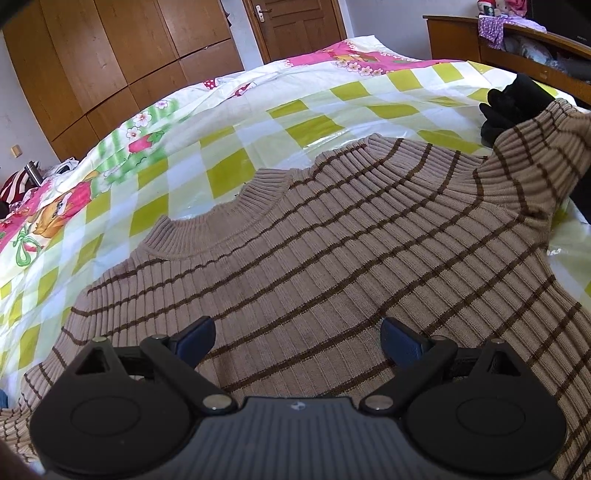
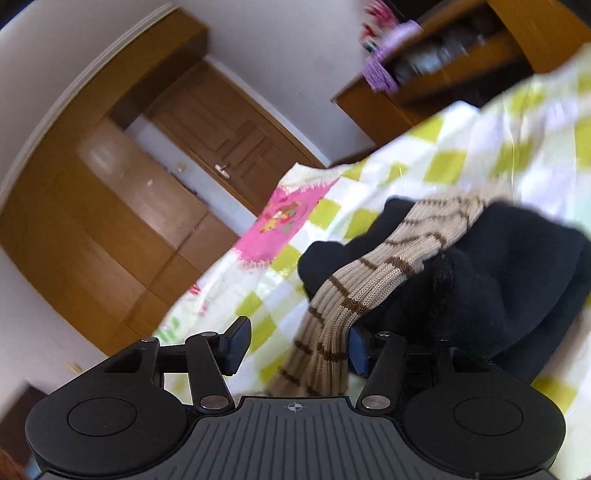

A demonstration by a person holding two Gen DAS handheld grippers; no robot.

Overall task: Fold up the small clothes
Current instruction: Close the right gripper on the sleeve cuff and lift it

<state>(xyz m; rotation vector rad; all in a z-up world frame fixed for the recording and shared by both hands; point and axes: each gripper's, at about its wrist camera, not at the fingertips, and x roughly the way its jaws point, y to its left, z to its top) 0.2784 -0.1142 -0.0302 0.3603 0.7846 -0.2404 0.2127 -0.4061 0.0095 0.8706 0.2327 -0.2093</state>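
A beige ribbed sweater [image 1: 332,240] with thin brown stripes lies flat on the bed, collar toward the far side. My left gripper [image 1: 299,339] hovers open over its chest with nothing between the fingers. The sweater's right sleeve [image 1: 535,155] rises at the far right, next to a black garment [image 1: 513,103]. In the right wrist view that sleeve [image 2: 369,284] drapes over the black garment [image 2: 498,288] and runs down between the fingers of my right gripper [image 2: 299,347]. It lies against the right finger [image 2: 358,350]. The left finger [image 2: 236,347] stands apart from it, with sheet showing in the gap.
The bed carries a green-and-white checked sheet [image 1: 295,122] with pink cartoon prints at its far end. A wooden wardrobe [image 1: 110,55] and a door [image 1: 295,29] stand beyond it. A wooden shelf [image 1: 517,48] with clutter runs along the right. More clothes lie at the left edge [image 1: 18,188].
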